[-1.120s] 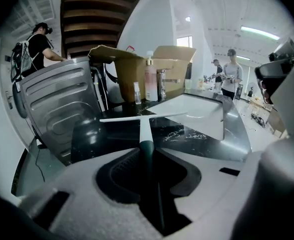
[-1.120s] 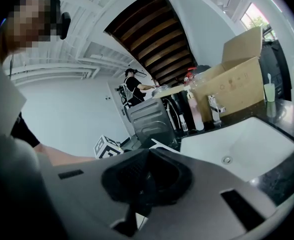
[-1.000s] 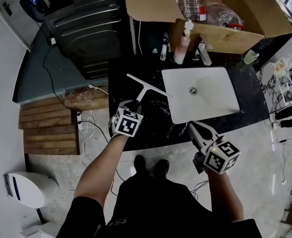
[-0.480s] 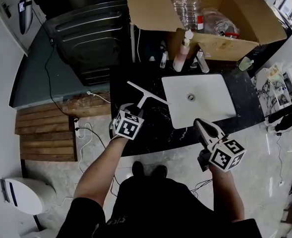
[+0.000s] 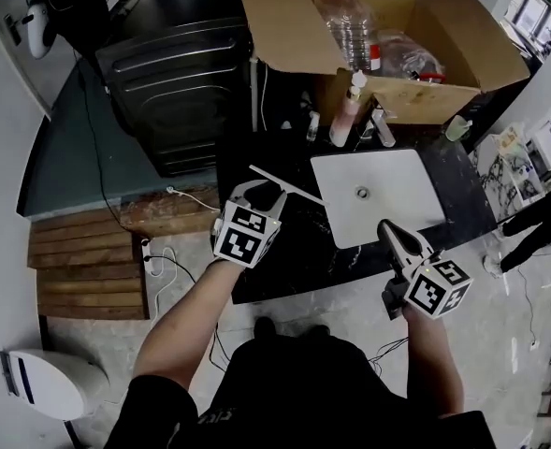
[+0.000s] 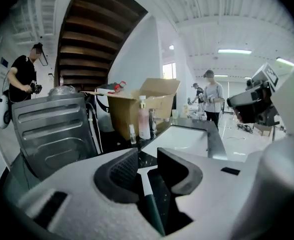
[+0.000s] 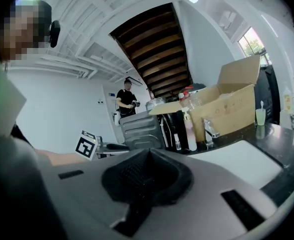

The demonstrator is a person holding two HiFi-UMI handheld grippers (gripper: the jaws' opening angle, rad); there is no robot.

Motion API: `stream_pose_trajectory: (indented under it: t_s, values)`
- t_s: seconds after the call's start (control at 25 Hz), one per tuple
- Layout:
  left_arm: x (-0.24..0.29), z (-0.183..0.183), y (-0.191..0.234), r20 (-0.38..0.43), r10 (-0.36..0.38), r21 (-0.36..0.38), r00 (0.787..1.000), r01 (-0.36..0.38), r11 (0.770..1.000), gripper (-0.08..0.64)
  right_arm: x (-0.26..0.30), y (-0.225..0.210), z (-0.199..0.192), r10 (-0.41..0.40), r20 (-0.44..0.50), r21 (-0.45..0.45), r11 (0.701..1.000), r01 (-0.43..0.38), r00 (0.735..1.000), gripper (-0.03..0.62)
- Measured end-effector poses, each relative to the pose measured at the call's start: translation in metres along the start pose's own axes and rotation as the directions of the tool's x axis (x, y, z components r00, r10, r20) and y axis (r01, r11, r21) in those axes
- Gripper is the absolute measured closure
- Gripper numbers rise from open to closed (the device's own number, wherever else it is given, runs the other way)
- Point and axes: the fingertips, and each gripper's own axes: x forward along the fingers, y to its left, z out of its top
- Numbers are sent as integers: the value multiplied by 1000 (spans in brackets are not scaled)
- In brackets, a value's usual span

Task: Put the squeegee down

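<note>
The white squeegee lies flat on the black marble counter, just left of the sink. My left gripper hovers above its handle, which it hides in the head view. In the left gripper view the squeegee's handle shows on the counter below, through the gap of the left gripper. Those jaws have just opened wide and eased back a little, and they press on nothing. My right gripper is shut and empty near the counter's front edge, right of the left one; its pads meet.
A white sink is set into the counter, with a faucet and a pink soap bottle behind it. An open cardboard box holding bottles stands at the back. A black appliance stands on the left. People stand in the background.
My left gripper let go of the squeegee's handle and rose off it; the squeegee stays on the counter. My right gripper rose a little.
</note>
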Motion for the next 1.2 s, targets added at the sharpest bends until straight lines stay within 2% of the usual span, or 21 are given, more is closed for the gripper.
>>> stream_pose_trajectory:
  t_s: [0.28, 0.56, 0.76, 0.88, 1.04, 1.2]
  values:
    - [-38, 49, -17, 125, 24, 9, 992, -25, 1000, 460, -8, 4, 11, 48, 56, -4, 999, -48, 997, 586]
    - [-59, 95, -59, 250, 95, -7, 964, -96, 995, 491, -49, -19, 36, 92, 119, -17, 996, -90, 989, 588]
    - [-59, 111, -104, 292, 109, 9, 950, -117, 993, 510, -86, -46, 48, 113, 128, -77, 992, -104, 985, 588]
    - [-55, 110, -120, 277, 134, 24, 951, -146, 989, 518, -98, -56, 48, 129, 130, -91, 989, -118, 983, 588]
    - [-46, 109, -134, 267, 102, -18, 958, -101, 995, 551, -109, -59, 52, 146, 162, -100, 986, -131, 976, 589]
    - [-42, 120, -141, 289, 75, -1, 954, -78, 997, 551, -116, -68, 55, 119, 178, -137, 986, -95, 977, 589]
